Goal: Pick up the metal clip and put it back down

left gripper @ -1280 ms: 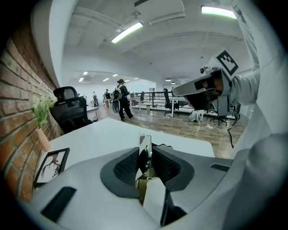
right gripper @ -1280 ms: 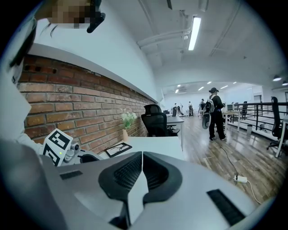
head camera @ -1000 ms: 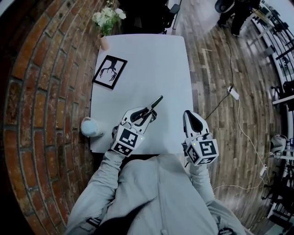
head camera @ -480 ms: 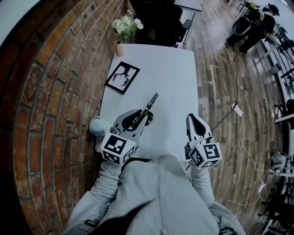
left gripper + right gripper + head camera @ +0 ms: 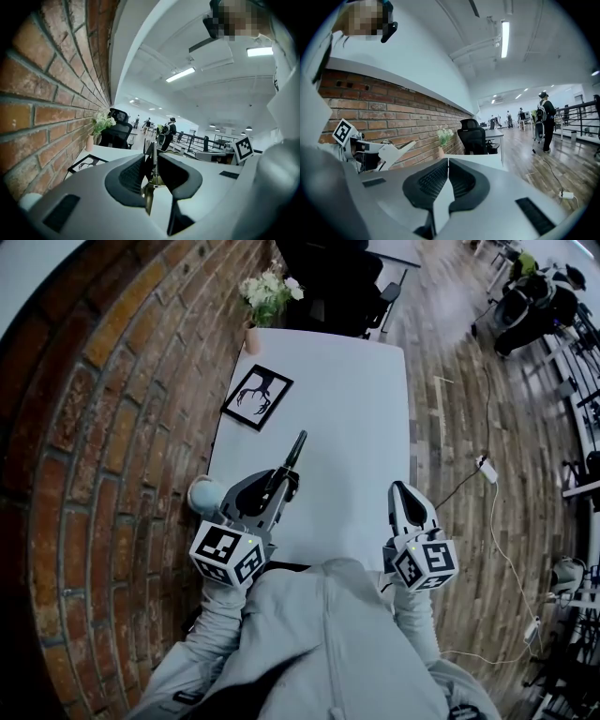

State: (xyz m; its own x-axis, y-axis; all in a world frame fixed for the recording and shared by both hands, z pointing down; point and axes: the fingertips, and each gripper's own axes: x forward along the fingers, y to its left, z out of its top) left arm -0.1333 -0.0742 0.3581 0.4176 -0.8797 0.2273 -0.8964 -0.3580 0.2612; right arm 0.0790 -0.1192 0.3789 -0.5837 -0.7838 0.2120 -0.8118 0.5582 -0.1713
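Note:
The metal clip (image 5: pixel 293 452) is a long dark piece that sticks out forward from my left gripper (image 5: pixel 281 480), lifted above the white table (image 5: pixel 347 399) near its left front part. In the left gripper view the clip (image 5: pixel 151 190) stands edge-on between the pads, and the left gripper (image 5: pixel 152 159) is shut on it. My right gripper (image 5: pixel 404 491) hovers over the table's front right corner with its jaws together and nothing in them. The right gripper view shows the right gripper (image 5: pixel 448 163) with its pads touching, and the left gripper's marker cube at its left.
A framed black-and-white picture (image 5: pixel 257 397) lies at the table's left. A vase of white flowers (image 5: pixel 265 292) stands at the far left corner, with a black office chair (image 5: pixel 342 287) behind. A pale round cup (image 5: pixel 201 495) sits by the left edge. A brick wall runs along the left.
The left gripper has risen with the clip held in it, rolled, and drawn a little to the left and nearer. The right gripper has stayed where it was.

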